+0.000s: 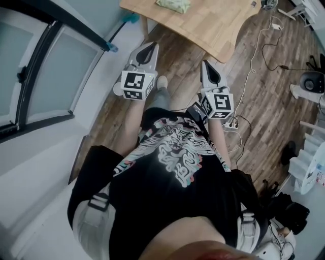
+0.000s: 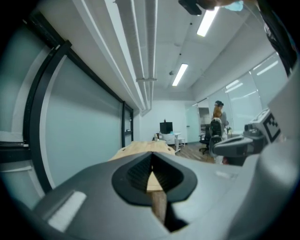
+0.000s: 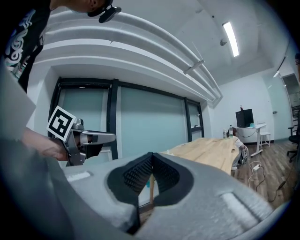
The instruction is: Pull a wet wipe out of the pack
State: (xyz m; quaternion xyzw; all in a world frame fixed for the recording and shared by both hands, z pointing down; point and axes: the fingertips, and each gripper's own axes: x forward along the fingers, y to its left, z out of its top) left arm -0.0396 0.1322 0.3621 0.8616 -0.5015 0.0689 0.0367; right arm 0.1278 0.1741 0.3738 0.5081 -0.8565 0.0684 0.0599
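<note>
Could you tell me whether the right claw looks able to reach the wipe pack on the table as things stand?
Probably not from here. The right claw, shut, hangs over the floor short of the table, and the pack lies farther back on it. Nothing blocks the way; a step forward should do.

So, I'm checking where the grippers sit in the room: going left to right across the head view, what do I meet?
dark window frame → left gripper → right gripper → round black device
</note>
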